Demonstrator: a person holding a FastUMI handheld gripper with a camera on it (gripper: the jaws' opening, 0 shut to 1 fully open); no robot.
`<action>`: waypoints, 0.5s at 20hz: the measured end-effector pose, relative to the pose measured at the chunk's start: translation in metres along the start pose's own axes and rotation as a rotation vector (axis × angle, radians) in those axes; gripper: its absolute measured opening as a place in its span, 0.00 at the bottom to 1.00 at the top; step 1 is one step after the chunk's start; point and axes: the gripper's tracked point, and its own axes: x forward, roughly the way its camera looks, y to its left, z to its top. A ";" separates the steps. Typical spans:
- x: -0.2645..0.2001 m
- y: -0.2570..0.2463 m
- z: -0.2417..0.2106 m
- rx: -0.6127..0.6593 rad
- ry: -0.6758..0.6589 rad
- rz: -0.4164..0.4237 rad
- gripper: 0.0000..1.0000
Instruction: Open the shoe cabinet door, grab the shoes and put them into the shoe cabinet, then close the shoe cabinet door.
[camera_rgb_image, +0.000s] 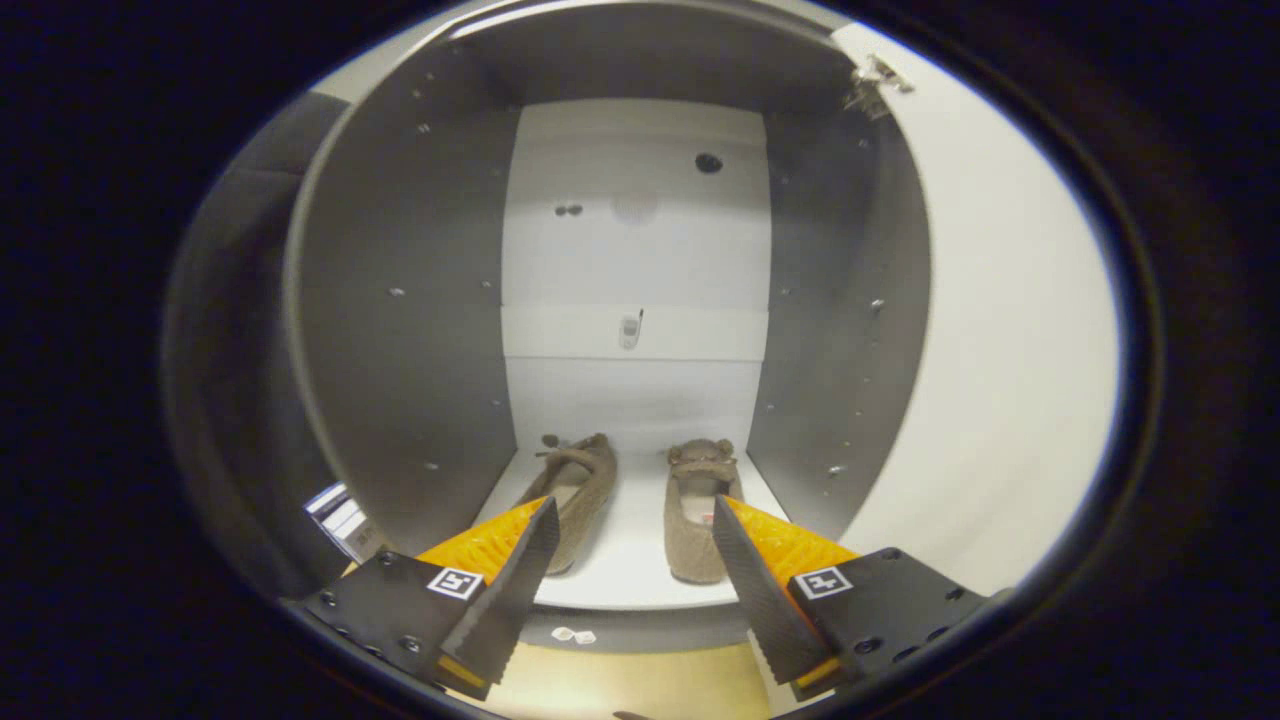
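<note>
Shoes sit side by side on the cabinet floor, so I judge the putting-in step done and the door-closing step at hand. Going from the left of the frame: the dark booth wall curves past the cabinet's (400, 330) grey left side panel. At lower left centre lies the left shoe (580, 495), toe pointing into the cabinet, its heel partly hidden behind my left finger. Beside it, a little apart, lies the right shoe (697, 520), its heel side just behind my right finger. Both rest on the white bottom shelf (630, 560), well short of the white back panel.

My tongs (632, 525) are spread wide and hold nothing; the two fingers stand well apart, just ahead of the shelf's front edge, with the shoes showing between and beyond them.

To the right, past the grey right side panel, the white door (1010, 380) stands swung open, with a metal hinge (875, 85) at the upper right of the frame.

As I read it, the next move calls for drawing the tongs back clear of the opening, coming round to the door's outer face or free edge, and pushing it shut without catching the shoes' heels.
</note>
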 end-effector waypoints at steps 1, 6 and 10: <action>-0.022 0.000 0.004 0.005 -0.021 -0.005 0.97; -0.133 -0.008 0.007 0.042 -0.089 -0.040 0.97; -0.214 -0.038 0.001 0.058 -0.101 -0.094 0.97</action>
